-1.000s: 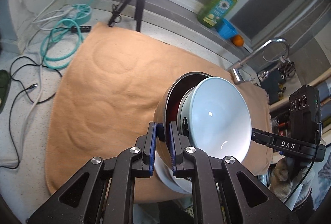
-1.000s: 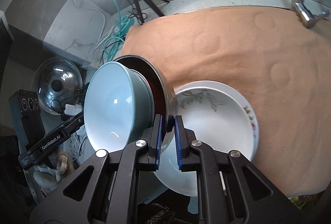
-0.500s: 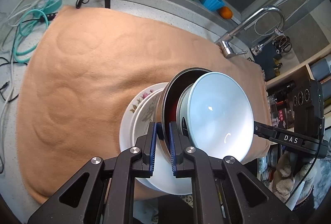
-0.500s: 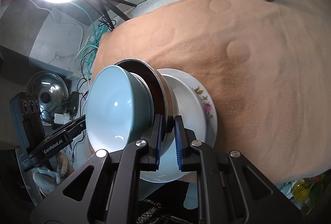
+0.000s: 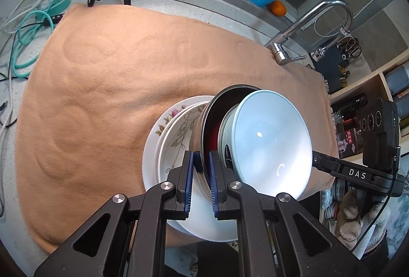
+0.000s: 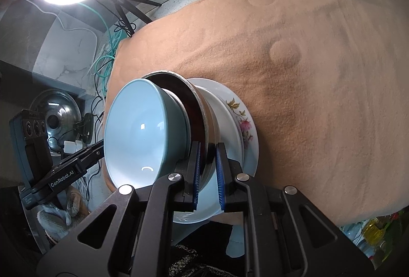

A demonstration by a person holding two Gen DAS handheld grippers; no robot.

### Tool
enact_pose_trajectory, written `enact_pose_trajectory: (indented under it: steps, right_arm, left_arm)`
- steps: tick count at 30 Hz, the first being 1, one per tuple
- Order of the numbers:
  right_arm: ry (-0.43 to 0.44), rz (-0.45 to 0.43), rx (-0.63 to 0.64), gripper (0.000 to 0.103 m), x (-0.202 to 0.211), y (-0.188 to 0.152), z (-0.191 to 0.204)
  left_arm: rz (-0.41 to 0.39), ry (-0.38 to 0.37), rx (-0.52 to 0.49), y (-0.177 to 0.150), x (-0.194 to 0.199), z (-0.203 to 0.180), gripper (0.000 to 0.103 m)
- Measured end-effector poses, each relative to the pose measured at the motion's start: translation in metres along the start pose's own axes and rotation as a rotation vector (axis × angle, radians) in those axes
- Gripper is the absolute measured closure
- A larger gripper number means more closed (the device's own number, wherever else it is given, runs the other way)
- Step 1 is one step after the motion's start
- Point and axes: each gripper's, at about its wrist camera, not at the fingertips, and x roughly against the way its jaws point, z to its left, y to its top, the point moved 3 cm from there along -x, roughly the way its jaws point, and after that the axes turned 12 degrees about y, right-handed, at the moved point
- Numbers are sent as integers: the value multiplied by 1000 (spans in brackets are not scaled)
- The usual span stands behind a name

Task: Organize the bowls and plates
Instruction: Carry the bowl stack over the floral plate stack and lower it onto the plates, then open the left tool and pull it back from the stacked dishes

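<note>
a: status of the claws?

b: the left gripper (image 5: 202,169) is clamping the rim of the steel bowl (image 5: 208,121) between its blue pads. the right gripper (image 6: 207,165) is clamping the opposite part of that same rim (image 6: 202,108), jaws drawn close on the metal. both are carrying one nested load.

a: what is sitting inside the load?

b: the pale blue bowl (image 5: 268,146) is nesting in the steel bowl, mouth facing away from the plates. the steel bowl is showing a dark red inner surface and a polished outer wall.

a: what is changing over the last second?

b: a second ago the left view was showing only a sliver of white below the bowls. now the plate stack (image 5: 176,128) is lying directly behind them on the tan cloth (image 5: 102,87), near its front edge. the pair is arriving over the stack.

a: meaning for the task?

b: judged from this, the bowls are being brought onto the plates, and the set-down is likely the step in hand. contact with the stack cannot be confirmed.

a: describe the stack.

b: a deep white plate with a grey leaf print is resting on a wider white floral plate (image 6: 242,121) with pink blossoms on its rim.
</note>
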Motion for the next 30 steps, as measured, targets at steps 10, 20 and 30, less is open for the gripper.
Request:
enact_pose_trajectory:
  steps: [10, 20, 30]
  right_arm:
    - [-10, -5, 38, 91, -2, -3, 6]
    - [-53, -41, 111, 90, 7, -5, 15]
    - [-84, -83, 153, 90, 25, -17, 22]
  left_arm:
    - [2, 4, 2, -2, -1, 1, 93]
    - [-56, 37, -29, -2, 14, 0, 91]
    - [-107, 76, -72, -19, 32, -7, 91]
